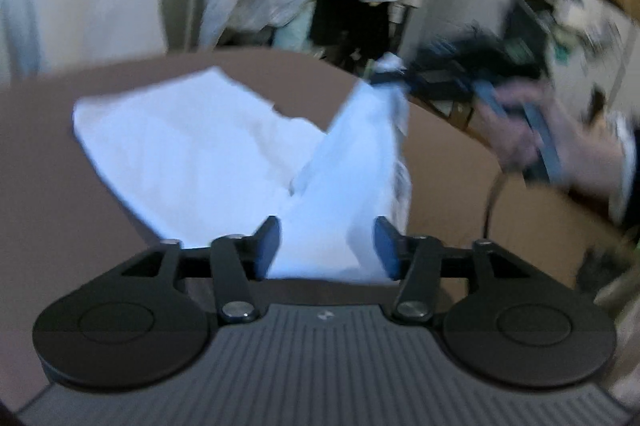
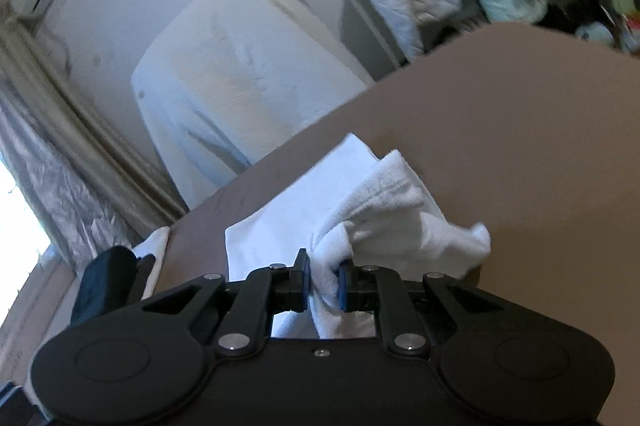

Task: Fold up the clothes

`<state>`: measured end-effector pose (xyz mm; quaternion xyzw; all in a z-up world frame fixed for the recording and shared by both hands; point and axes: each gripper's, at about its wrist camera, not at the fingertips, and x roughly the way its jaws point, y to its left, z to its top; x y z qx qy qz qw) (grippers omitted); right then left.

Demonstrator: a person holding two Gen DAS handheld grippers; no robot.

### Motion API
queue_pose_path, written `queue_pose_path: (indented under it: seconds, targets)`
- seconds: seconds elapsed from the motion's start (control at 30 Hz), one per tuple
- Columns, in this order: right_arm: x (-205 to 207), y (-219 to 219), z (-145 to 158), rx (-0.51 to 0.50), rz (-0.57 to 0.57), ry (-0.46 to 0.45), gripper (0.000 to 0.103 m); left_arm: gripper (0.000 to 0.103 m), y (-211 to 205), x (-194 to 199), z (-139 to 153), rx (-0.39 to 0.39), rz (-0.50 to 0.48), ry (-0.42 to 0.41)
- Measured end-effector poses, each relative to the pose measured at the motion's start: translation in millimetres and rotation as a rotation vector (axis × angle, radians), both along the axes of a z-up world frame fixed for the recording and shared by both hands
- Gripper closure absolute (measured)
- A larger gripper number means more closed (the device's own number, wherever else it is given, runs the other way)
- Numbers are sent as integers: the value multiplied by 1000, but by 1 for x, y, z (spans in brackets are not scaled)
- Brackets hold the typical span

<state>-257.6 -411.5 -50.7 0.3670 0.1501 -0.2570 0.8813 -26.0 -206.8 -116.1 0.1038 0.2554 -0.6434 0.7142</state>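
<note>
A white terry-cloth garment (image 1: 192,150) lies spread on the brown counter (image 1: 48,162). The right gripper (image 2: 325,276) has its jaws clamped on a bunched corner, lifted. The left gripper (image 1: 326,246) has jaws wide, cloth between them, ungripped.

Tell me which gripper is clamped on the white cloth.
The right gripper: its pads are pinched shut on a bunched corner of the white cloth. The left gripper stands open, with cloth merely lying between its fingers.

The cloth (image 1: 192,146) lies on the table (image 1: 48,166), apparently lifted at its right corner.
</note>
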Motion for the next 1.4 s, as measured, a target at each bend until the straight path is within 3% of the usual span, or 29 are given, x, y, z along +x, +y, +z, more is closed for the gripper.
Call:
queue_pose_path:
  seconds: [0.03,0.13,0.2,0.27,0.3,0.37,0.47,0.5,0.6,0.7,0.8,0.87,1.0,1.03,1.07,1.1,1.13,1.17,1.2,1.3,1.4]
  targets:
    - [2,1,1,-15,10,0,87,39,0,-5,0,-2,-18,-23]
    - [9,3,4,-61,38,-1,87,35,11,-8,-5,7,-39,8]
    - [13,4,6,-91,58,-1,87,35,7,-6,-10,31,-15,48]
    - [17,5,7,-114,73,-1,87,35,0,-11,-14,61,4,32]
    - [14,4,3,-90,67,-4,87,34,-4,-16,-18,72,9,-2]
    - [11,3,-3,-44,53,-25,87,23,-20,-30,-28,124,35,-136]
    - [10,5,-5,-49,60,-43,87,23,-47,-61,-43,242,81,-400]
    - [9,6,-4,-61,68,-43,87,23,-50,-73,-44,238,62,-444]
    - [9,9,-5,-84,80,-46,87,22,-35,-89,-41,193,-13,-474]
    - [10,5,-3,-80,60,-67,87,22,-34,-93,-43,234,-61,-465]
    - [9,-5,-5,-30,41,-106,87,22,-40,-97,-49,215,-65,-541]
    - [9,-6,-7,-10,41,-120,87,22,-51,-98,-55,197,-47,-601]
    - [10,-1,-15,7,35,-119,87,18,-73,-93,-66,219,95,-749]
    - [9,1,-15,14,27,-116,87,26,-72,-89,-64,204,111,-719]
    - [8,2,-15,20,21,-111,87,56,-71,-83,-61,189,124,-678]
    - [5,4,-14,16,22,-107,87,76,-69,-74,-55,172,121,-581]
    - [1,7,-12,12,25,-104,87,90,-63,-67,-48,163,139,-491]
    - [-7,13,-10,1,36,-102,87,91,-57,-62,-41,147,175,-448]
    - [-16,21,-9,-20,40,-94,87,91,-51,-62,-35,119,199,-456]
    - [-48,41,-5,-44,14,-98,88,93,-40,-75,-16,80,173,-535]
    - [-63,47,6,-47,-4,-114,88,95,-30,-88,13,37,136,-490]
